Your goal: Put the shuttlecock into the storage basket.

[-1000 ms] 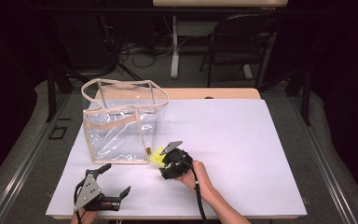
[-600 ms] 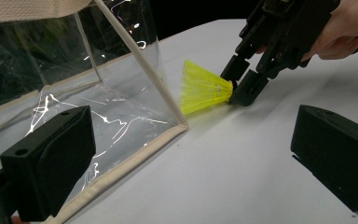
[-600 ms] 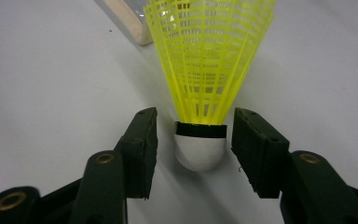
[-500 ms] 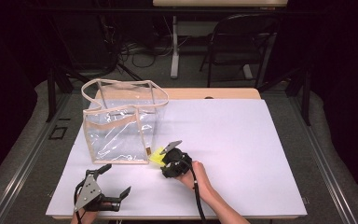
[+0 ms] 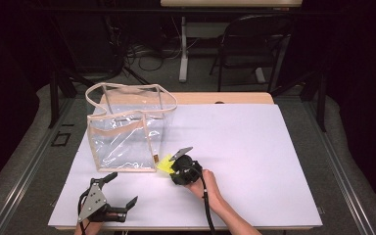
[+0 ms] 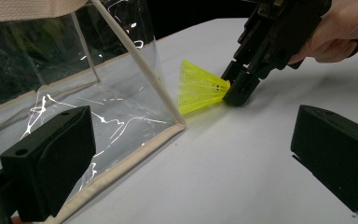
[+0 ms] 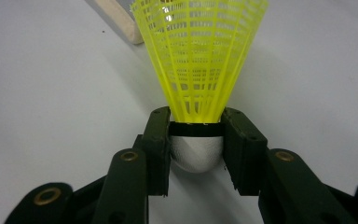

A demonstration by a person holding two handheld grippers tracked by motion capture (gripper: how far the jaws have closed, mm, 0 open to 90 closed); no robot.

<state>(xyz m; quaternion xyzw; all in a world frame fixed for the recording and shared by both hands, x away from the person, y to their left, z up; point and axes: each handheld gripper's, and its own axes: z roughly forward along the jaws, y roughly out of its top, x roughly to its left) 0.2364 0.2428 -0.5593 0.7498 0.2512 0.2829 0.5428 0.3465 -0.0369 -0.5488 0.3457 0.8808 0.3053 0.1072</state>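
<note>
Shuttlecock [image 7: 199,70]: lying on the white table [image 5: 254,147] beside the clear bag [image 5: 127,128], its white cork half hidden
Right gripper [image 7: 196,140]: I am finishing closing my jaws on its cork
Left gripper [image 6: 191,154]: I am holding it open, cut off at the frame's edge

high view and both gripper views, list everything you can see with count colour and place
shuttlecock: 1, yellow skirt with white head, lying on the table by the bag's near right corner, head clamped by the right gripper
bag: 1, clear with beige trim and handles, upright on the left part of the table, nothing visible inside
table: 1, white top with a wooden far edge, centre
chair: 1, dark, on the floor beyond the table
cables: several, dark, on the floor beyond the table
right gripper: 1, black, jaws have just closed on the shuttlecock's head
left gripper: 1, black with grey plate, near left edge of the table, jaws open and holding nothing
</note>
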